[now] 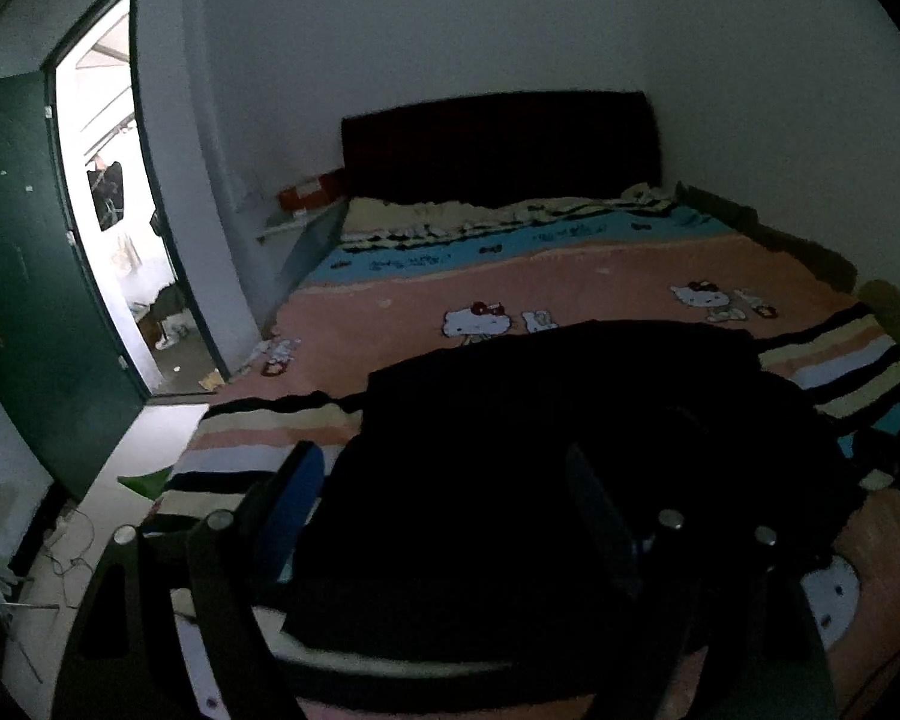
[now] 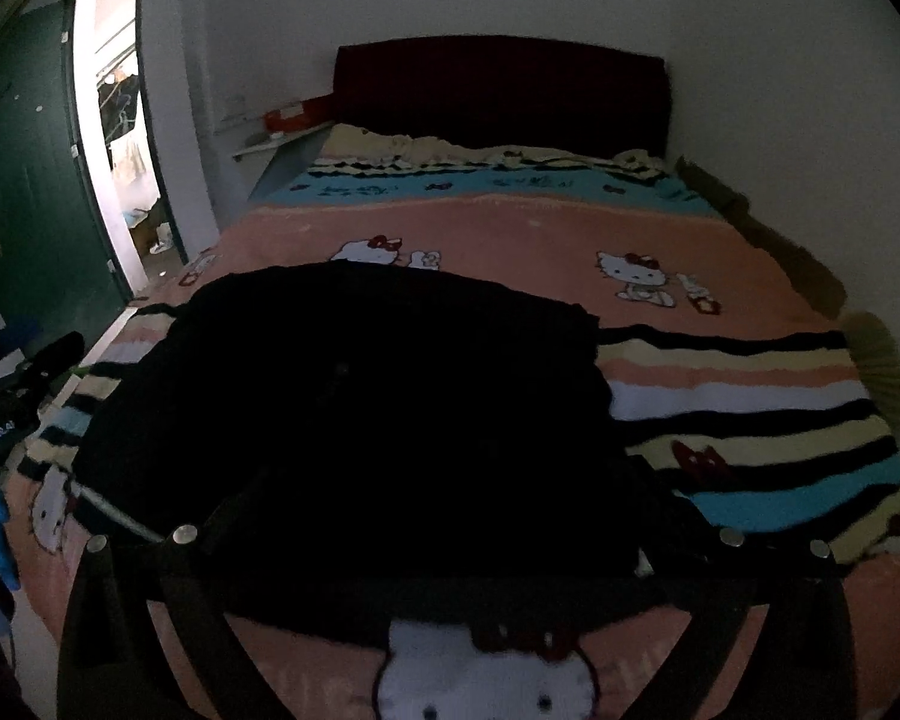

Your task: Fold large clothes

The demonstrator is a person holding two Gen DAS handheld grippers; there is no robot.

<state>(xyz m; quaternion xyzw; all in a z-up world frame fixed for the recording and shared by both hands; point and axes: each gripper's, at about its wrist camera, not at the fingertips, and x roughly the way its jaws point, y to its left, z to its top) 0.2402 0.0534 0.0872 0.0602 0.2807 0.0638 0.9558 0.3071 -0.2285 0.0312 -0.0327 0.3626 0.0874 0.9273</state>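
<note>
Bed: a wide bed under a pink cartoon-cat blanket (image 2: pixel 510 222) with striped bands, its dark red headboard (image 1: pixel 498 144) against the white wall.
Door: a dark green door (image 1: pixel 36 276) standing ajar, off the bed's left side, with bright daylight beyond it.
Garment: a large black garment (image 2: pixel 378 396) lies heaped in a rough block on the blanket's striped part, near the foot of the bed; in this dim light its edges and folds are hard to read.
Left tool (image 1: pixel 444 510): released, jaws standing wide over the garment's near edge, nothing between them.
Right tool (image 2: pixel 456 546): likewise spread wide and empty above the garment.
Risk: black cloth in a dark room hides seams, so I'd judge a pinch could catch one layer only and drag the block askew.
</note>
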